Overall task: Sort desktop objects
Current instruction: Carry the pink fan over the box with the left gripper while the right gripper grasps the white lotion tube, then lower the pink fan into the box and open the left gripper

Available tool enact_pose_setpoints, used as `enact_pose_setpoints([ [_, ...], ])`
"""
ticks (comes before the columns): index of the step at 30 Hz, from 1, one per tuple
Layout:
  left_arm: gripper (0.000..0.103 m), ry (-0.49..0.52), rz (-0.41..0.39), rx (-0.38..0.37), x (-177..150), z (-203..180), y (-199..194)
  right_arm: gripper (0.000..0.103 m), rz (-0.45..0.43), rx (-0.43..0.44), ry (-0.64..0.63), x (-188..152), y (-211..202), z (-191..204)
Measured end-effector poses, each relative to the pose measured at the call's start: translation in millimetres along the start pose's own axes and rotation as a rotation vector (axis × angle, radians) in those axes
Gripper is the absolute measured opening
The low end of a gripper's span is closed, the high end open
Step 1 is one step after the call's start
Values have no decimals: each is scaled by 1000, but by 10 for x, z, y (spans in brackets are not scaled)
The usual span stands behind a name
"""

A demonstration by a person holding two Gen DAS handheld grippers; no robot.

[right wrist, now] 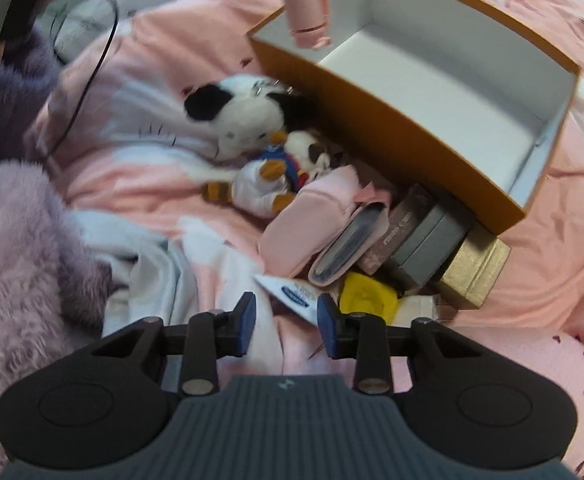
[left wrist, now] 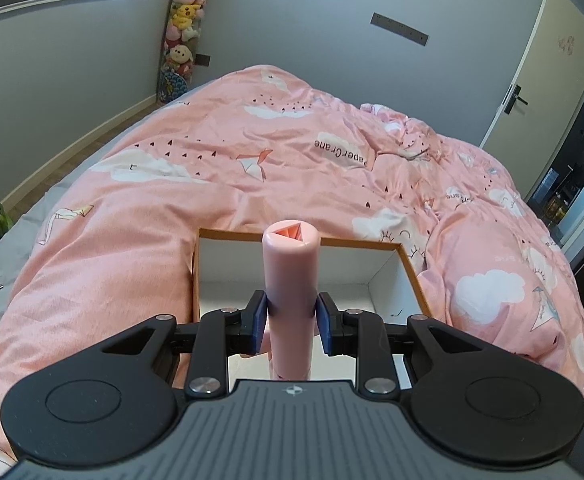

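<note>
The pink tube (left wrist: 290,280) is clamped upright in the left tool (left wrist: 290,322), held over the near edge of the orange box (left wrist: 411,270) on the bed (left wrist: 195,208). The box's white inside looks empty, so the sorting seems barely begun. The right tool (right wrist: 286,322) grasps nothing, its pads apart above the pile beside the box: two plush toys (right wrist: 247,120), one pink pouch (right wrist: 312,216), a grey case (right wrist: 428,248), one gold box (right wrist: 474,272), one yellow item (right wrist: 366,294).

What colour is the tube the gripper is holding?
Pale pink. The tube shows best in the left wrist view, clamped in the left gripper.
</note>
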State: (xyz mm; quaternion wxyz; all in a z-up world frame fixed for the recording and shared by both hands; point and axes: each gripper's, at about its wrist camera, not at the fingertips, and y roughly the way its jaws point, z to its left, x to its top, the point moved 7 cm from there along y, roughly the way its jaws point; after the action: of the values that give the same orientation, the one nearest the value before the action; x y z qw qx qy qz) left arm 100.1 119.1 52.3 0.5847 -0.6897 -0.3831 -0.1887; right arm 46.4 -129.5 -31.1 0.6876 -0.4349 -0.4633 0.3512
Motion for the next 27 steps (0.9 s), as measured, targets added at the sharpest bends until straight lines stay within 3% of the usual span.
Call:
enact_pose_setpoints([
  [5, 30, 12, 38, 6, -34, 60, 116, 23, 55, -83, -72, -10, 188, -38],
  [9, 30, 25, 55, 21, -59, 104, 149, 17, 39, -106, -97, 12, 222, -53],
  [11, 30, 25, 61, 27, -61, 141, 168, 8, 27, -115, -90, 26, 178, -78],
  [20, 30, 54, 92, 42, -84, 174, 276, 4, -106, -161, -30, 248, -388, -188],
  [27, 30, 94, 120, 62, -118, 133, 351, 4, -308, -235, -7, 661, -948, -287],
])
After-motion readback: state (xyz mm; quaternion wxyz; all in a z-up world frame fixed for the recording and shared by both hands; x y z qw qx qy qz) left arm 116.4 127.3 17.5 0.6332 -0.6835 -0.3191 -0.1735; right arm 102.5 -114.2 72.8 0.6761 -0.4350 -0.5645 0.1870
